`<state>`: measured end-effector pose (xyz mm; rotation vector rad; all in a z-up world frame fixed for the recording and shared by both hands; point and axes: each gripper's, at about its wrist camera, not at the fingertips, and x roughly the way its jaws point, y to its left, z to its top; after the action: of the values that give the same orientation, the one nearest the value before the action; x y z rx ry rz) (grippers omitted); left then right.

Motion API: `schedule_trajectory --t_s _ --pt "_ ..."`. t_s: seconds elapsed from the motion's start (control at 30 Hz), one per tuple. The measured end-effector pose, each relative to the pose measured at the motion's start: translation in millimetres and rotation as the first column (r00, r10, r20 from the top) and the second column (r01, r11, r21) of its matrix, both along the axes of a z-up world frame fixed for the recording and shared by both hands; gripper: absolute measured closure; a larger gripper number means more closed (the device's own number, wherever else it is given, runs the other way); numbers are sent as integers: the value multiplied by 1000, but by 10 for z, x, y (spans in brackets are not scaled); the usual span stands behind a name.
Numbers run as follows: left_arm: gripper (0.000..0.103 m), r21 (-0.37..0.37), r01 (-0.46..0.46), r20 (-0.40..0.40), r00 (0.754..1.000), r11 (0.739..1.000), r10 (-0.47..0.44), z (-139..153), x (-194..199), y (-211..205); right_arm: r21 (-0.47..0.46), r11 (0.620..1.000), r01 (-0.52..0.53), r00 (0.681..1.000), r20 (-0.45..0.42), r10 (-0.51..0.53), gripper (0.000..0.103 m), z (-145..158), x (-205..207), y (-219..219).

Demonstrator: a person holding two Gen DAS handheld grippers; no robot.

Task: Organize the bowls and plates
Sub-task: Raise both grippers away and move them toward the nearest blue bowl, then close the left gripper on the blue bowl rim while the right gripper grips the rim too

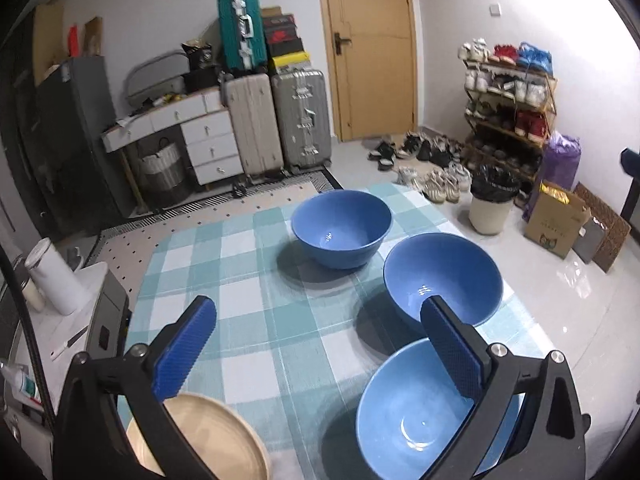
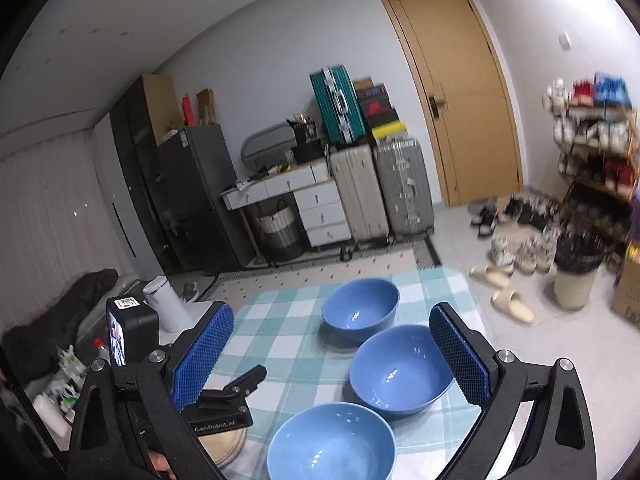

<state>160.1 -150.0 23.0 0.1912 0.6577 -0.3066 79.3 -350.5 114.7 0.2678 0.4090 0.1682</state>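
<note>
Three blue bowls stand in a row on a checked tablecloth (image 1: 240, 300): a far bowl (image 1: 341, 227), a middle bowl (image 1: 442, 278) and a near bowl (image 1: 416, 416). They also show in the right wrist view as the far bowl (image 2: 360, 308), middle bowl (image 2: 400, 368) and near bowl (image 2: 332, 440). A beige plate (image 1: 216, 436) lies at the near left and also shows in the right wrist view (image 2: 224, 444). My left gripper (image 1: 316, 344) is open and empty above the cloth. My right gripper (image 2: 330, 356) is open and empty above the bowls. The left gripper's body (image 2: 224, 400) shows over the plate.
A white cylinder (image 1: 56, 280) and small items sit on a side surface at the left. Beyond the table are suitcases (image 1: 280, 124), white drawers (image 1: 208, 140), a door (image 1: 372, 44), a shoe rack (image 1: 508, 108), a bin (image 1: 492, 204) and boxes (image 1: 556, 220).
</note>
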Motion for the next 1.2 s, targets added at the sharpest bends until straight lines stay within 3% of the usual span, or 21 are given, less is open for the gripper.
schedule_trajectory --t_s 0.3,0.43,0.67,0.77,0.83,0.97,1.03,1.2 --pt "0 75 61 -149 988 995 -50 -339 728 -360 11 998 58 978 -202 -54 3 -486 946 -547" --pt "0 83 120 -255 962 989 -96 -573 959 -546 28 997 76 948 -313 -64 3 -846 1368 -770" --pt "0 103 163 -325 938 981 -122 -802 1142 -777 4 996 90 898 -432 -79 3 -1496 1828 -977" --pt "0 82 191 -391 909 978 -145 -897 1242 -857 -5 996 92 877 -473 -83 4 -1732 1950 -1048" --pt "1 89 190 -407 903 978 -138 -936 1295 -901 -5 996 93 861 -502 -83 6 -1893 2025 -1103" --pt "1 96 209 -429 891 973 -150 -1016 1371 -986 -11 996 93 820 -567 -83 22 -2193 2116 -1185" --pt "1 71 218 -457 875 973 -162 -1058 1410 -1024 -4 996 93 805 -588 -78 22 -2316 2157 -1218" --pt "17 28 241 -488 850 970 -197 -1090 1433 -1085 11 996 90 788 -612 -65 38 -2486 2203 -1257"
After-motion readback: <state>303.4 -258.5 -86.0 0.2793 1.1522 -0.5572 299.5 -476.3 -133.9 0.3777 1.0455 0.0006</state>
